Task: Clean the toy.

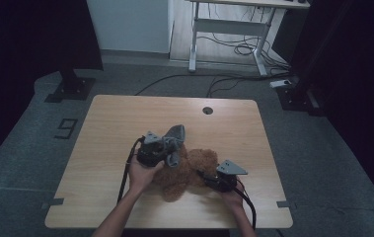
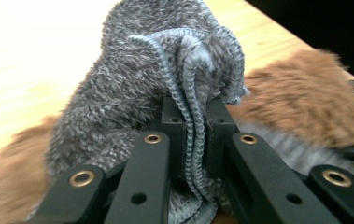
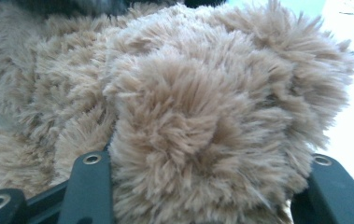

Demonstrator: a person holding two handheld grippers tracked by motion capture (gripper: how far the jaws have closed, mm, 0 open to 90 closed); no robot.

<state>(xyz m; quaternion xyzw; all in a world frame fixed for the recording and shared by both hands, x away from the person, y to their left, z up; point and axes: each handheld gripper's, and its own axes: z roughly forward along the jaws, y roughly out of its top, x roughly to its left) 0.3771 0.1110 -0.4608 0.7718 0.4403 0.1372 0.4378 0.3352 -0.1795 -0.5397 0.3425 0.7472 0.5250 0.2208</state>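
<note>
Dressing the plush toy: cloth held, body clamped

The left tongs [image 1: 170, 148] are clamped on the doubled ribbed hem of the fuzzy grey knitted garment [image 2: 132, 93]; the right tongs [image 1: 207, 178] stand about half closed around a lobe of the brown fluffy plush toy [image 1: 187, 173], which lies near the front middle of the light wooden bench [image 1: 115, 118]. Judged best practice: keep the toy pinned, then draw the hem evenly along the body without twisting. The toy's long axis appears to run from the near left to the far right; which end is its head cannot be told.
</note>
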